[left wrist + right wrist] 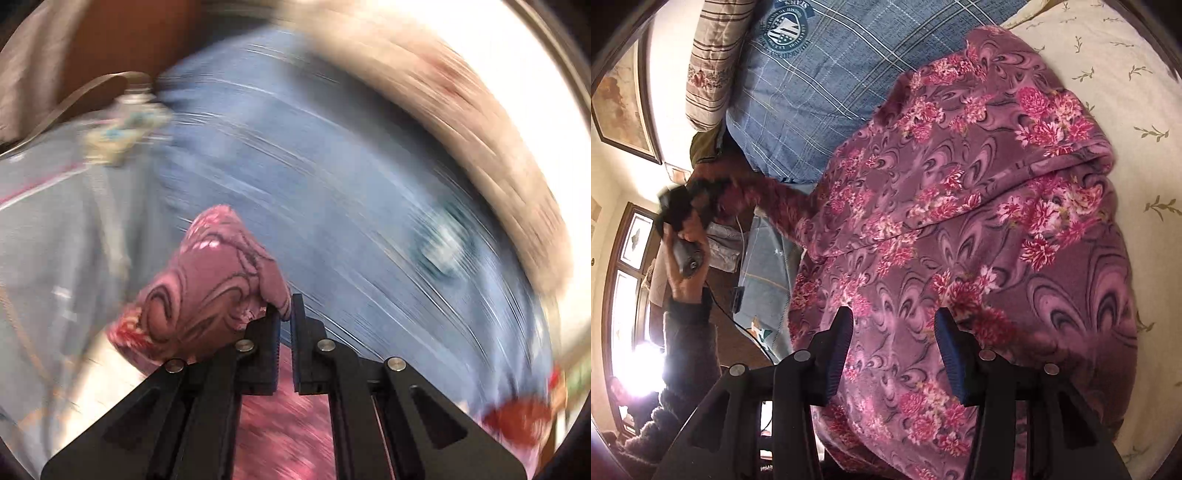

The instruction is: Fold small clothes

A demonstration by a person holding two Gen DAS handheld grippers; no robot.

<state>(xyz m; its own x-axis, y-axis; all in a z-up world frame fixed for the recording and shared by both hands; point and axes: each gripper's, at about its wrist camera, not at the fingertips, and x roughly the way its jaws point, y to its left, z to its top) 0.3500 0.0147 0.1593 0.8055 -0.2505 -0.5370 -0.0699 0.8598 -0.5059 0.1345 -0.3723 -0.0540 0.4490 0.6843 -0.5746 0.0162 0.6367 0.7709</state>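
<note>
Left gripper [284, 317] pinched on floral garment [207, 280] corner.

The left gripper [285, 316] is clamped shut on a fold of floral garment [960, 221], while the right gripper [894, 354] is held parted above it.

From my right camera, the garment [960, 206] lies spread on the bed sheet [1126, 92], filling the middle. Behind it sits a pillow [820, 85], with a second cushion [713, 62] to the pillow's left. My right gripper [894, 354] hangs just above the garment's near part. Far left, my left gripper [698, 199] pulls one corner [218, 280] out sideways.
</note>
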